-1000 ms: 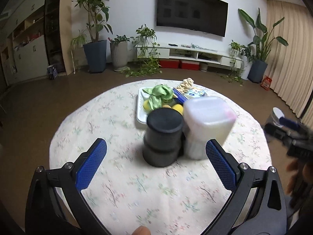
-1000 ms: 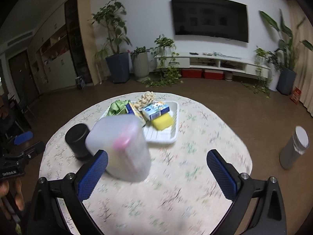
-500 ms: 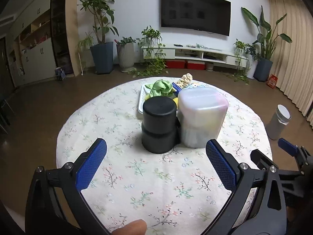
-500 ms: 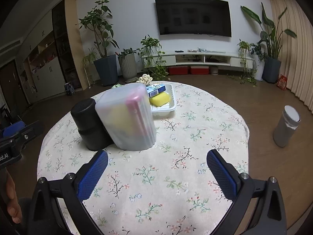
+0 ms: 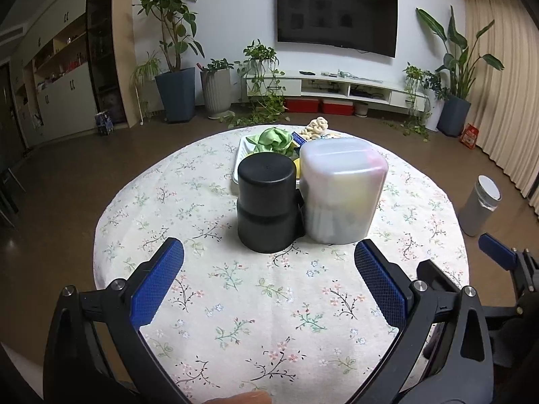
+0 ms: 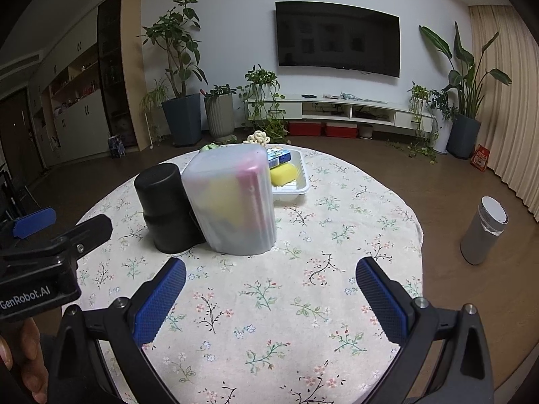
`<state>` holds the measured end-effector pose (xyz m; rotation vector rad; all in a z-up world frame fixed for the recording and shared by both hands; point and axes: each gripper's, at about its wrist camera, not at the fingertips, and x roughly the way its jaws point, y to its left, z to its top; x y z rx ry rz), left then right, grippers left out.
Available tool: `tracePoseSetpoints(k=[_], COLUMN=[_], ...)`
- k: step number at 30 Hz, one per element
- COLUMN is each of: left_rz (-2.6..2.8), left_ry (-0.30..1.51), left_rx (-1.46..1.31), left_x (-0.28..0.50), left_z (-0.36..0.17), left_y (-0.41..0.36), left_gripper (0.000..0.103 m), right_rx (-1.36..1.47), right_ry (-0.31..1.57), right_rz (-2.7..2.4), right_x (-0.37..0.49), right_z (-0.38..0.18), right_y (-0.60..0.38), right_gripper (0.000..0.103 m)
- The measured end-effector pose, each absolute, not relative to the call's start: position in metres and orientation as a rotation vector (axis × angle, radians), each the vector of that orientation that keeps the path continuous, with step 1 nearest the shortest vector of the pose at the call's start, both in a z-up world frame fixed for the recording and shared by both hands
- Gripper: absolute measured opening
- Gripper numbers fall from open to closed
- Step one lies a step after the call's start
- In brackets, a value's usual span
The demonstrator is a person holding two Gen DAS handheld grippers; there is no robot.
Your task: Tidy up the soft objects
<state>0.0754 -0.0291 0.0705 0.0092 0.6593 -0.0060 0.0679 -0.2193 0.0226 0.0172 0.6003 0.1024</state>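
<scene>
A round table (image 5: 209,282) draped in a cream cloth printed with small flower sprigs carries two containers standing side by side and touching near its middle. The left one is a matte black cylindrical canister (image 5: 266,203) with a stepped waist; the right one is a frosted translucent plastic box (image 5: 342,190) with rounded corners and ribbed sides, through which blurred yellow and pink shapes show. Just behind them sits a white rectangular plastic tray (image 6: 296,181) holding the soft things: a crumpled green cloth (image 5: 271,138), a yellow sponge (image 6: 283,174), a blue and white carton (image 6: 279,156) and a knobbly cream-coloured bundle (image 5: 315,127) at the far edge. The left gripper (image 5: 269,286) hovers low over the near cloth, its blue textured pads spread wide with nothing between them. The right gripper (image 6: 271,298) is likewise spread wide and empty, facing the frosted box from the near right. A grey cylindrical bin (image 6: 483,230) with a white top stands on the brown floor beside the table.
</scene>
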Motion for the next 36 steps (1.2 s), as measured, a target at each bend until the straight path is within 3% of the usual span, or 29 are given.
tracePoseSetpoints(k=[36], left_rz=[-0.011], left_ry=[0.679], left_rx=[-0.017], left_x=[0.079], left_z=[0.066], left_y=[-0.022], left_gripper=[0.103], right_rx=[-0.001], right_ry=[0.643], right_rz=[0.093], right_x=[0.072], right_z=[0.012], right_y=[-0.209], right_gripper=[0.103])
